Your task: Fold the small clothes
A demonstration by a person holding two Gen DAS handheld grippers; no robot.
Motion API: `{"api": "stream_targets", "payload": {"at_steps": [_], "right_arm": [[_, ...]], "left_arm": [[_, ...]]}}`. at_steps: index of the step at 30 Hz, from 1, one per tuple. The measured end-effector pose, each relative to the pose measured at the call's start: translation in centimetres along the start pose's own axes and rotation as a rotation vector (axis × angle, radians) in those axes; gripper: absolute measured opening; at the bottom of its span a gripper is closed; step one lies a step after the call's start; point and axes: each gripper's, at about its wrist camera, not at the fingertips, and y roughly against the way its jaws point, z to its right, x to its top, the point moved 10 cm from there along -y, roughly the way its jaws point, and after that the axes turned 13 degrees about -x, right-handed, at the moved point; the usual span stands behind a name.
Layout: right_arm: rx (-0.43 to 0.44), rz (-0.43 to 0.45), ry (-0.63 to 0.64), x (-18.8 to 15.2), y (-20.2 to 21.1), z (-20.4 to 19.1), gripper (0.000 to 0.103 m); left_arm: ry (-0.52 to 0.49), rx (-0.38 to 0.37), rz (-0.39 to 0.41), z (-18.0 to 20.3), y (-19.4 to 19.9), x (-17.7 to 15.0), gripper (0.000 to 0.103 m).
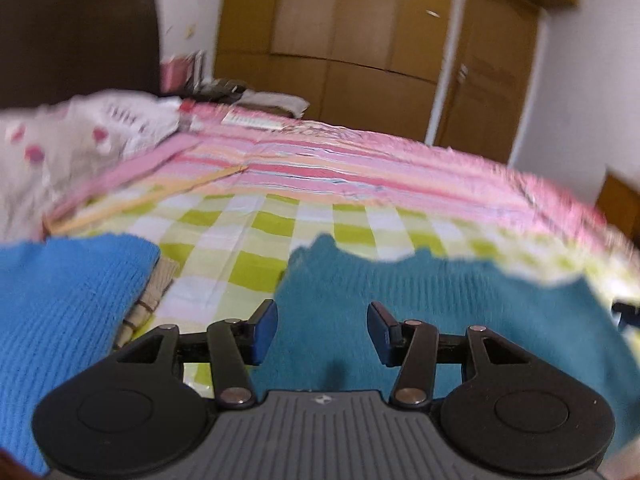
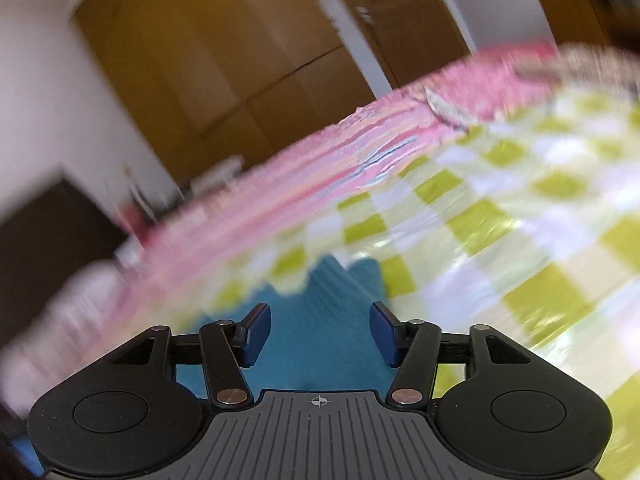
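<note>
both wrist cameras look low and close over the teal knit garment (image 1: pixel 460 312) toward the wardrobe (image 1: pixel 340 32), sharing the checked bed (image 2: pixel 500 216), the right view tilted.

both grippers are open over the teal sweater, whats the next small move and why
Probably lower the left gripper and close on the teal sweater near its far edge. Both it and the right gripper are open and hold nothing, and the sweater lies on the checked cloth, not yet folded.

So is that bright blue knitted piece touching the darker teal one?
Apart. The left wrist view shows the bright blue knitted garment and the teal knitted garment separated by a strip of bare green-and-white checkered sheet.
</note>
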Motion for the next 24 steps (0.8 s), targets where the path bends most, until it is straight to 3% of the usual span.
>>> {"api": "stream_targets", "payload": {"at_steps": [2,5,8,14,24], "right_arm": [[-0.049,0.012,0.104,-1.0,-0.3,-0.5,0.046],[-0.140,-0.021,0.174,-2.1,-1.9,0.3,0.041],[-0.126,-0.075,0.126,-2.9,-3.0,1.6,0.041],[-0.131,-0.096,0.080,-3.3,-3.5,2.2,0.044],[-0.078,-0.027,0.104,-2.8,2.6,2.1,0.053]], "left_arm": [[-0.072,0.004,-0.018,1.2,-0.2,-0.9,0.055],[-0.115,0.078,-0.066,0.7,-1.1,-2.3,0.055],[-0.076,0.121,-0.105,-1.3,-1.7,-3.5,0.060],[0.036,0.092,-0.112,-2.7,-1.1,-4.4,0.061],[0.054,0.063,-0.114,-3.0,2.3,-5.2,0.060]]}}
